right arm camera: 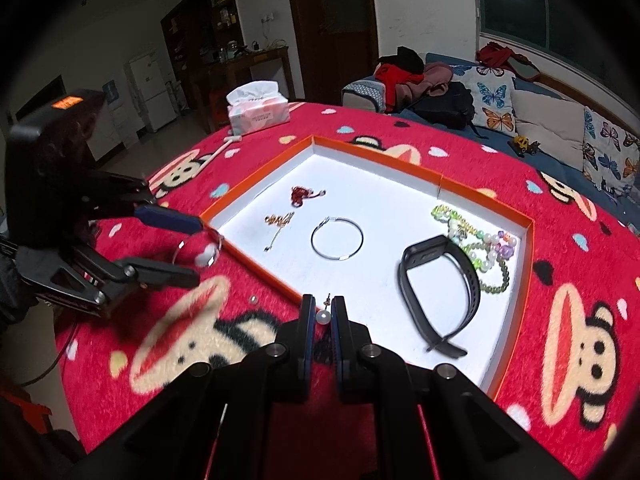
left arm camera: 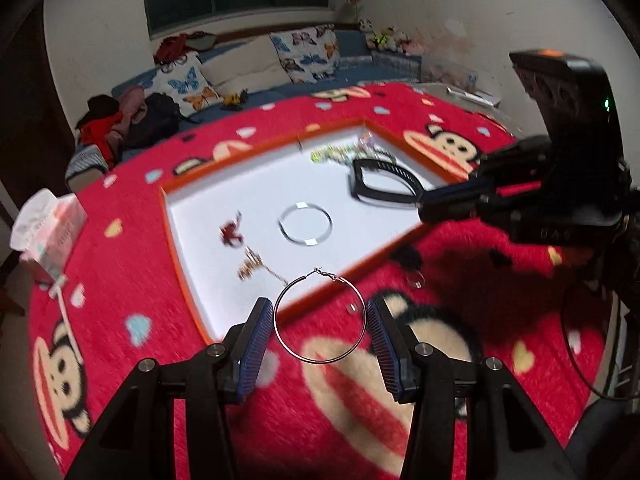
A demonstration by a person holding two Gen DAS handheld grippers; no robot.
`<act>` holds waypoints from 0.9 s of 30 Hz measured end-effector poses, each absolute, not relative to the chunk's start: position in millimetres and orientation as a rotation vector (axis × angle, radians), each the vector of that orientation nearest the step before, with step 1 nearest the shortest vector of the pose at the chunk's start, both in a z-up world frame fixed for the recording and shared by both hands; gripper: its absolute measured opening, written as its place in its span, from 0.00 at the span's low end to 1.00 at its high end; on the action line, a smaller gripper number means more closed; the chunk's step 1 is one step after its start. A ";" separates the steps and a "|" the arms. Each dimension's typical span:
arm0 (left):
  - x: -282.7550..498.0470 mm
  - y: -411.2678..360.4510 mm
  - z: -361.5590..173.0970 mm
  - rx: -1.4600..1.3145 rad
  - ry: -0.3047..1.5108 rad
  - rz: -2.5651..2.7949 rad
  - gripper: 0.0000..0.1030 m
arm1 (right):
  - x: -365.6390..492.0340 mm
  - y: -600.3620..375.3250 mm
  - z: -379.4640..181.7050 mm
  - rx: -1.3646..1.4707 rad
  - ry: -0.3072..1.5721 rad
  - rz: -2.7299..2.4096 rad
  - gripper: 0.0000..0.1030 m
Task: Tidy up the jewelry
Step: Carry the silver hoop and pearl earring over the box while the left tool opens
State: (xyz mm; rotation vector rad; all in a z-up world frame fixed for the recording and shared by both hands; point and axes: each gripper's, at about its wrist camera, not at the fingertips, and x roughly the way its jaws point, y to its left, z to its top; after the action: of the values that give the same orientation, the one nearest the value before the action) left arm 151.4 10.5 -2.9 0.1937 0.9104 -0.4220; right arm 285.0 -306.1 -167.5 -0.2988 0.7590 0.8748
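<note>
Over on the left, gripping a big silver hoop earring (left arm camera: pixel 320 361) across its width with the left tongs (left arm camera: pixel 318 304), pads set half apart and pressed on the wire, clear of the red monkey-print bench (right arm camera: pixel 400 148) and just outside the near corner of the orange-rimmed tray (right arm camera: pixel 260 176). Passing a tiny loose bead (right arm camera: pixel 253 300) on the cloth beside that rim. Into the white tray now: red charm (right arm camera: pixel 302 195), then a small gold piece (right arm camera: pixel 280 220) just beside it, then a second hoop (right arm camera: pixel 344 257) lying flat mid-tray. Down at the near rim, right tongs (right arm camera: pixel 321 304) pinched narrow, with a pearl earring (right arm camera: pixel 323 317) showing in the slit; cannot tell whether clamped or lying on the cloth below. Further right, black smart band (right arm camera: pixel 424 254) on its edge, touching a beaded necklace (right arm camera: pixel 486 264) heaped in the far right corner.
</note>
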 end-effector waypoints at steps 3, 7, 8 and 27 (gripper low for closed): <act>163.1 13.6 1.2 0.187 0.910 -0.402 0.50 | 292.1 -301.5 -167.8 -0.304 0.759 0.868 0.10; 186.9 15.2 -0.9 0.170 0.921 -0.369 0.50 | 306.4 -293.8 -172.8 -0.307 0.778 0.847 0.10; 192.7 15.8 -3.3 0.165 0.929 -0.363 0.50 | 309.9 -292.9 -174.1 -0.302 0.784 0.841 0.10; 237.5 20.0 -50.4 0.136 1.054 -0.313 0.51 | 332.9 -287.7 -201.2 -0.257 0.875 0.825 0.10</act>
State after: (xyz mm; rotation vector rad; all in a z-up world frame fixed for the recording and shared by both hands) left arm 237.5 20.0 -50.4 0.1361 1.0535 -0.3128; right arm 332.9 -287.7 -201.2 -0.2572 0.8749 0.8246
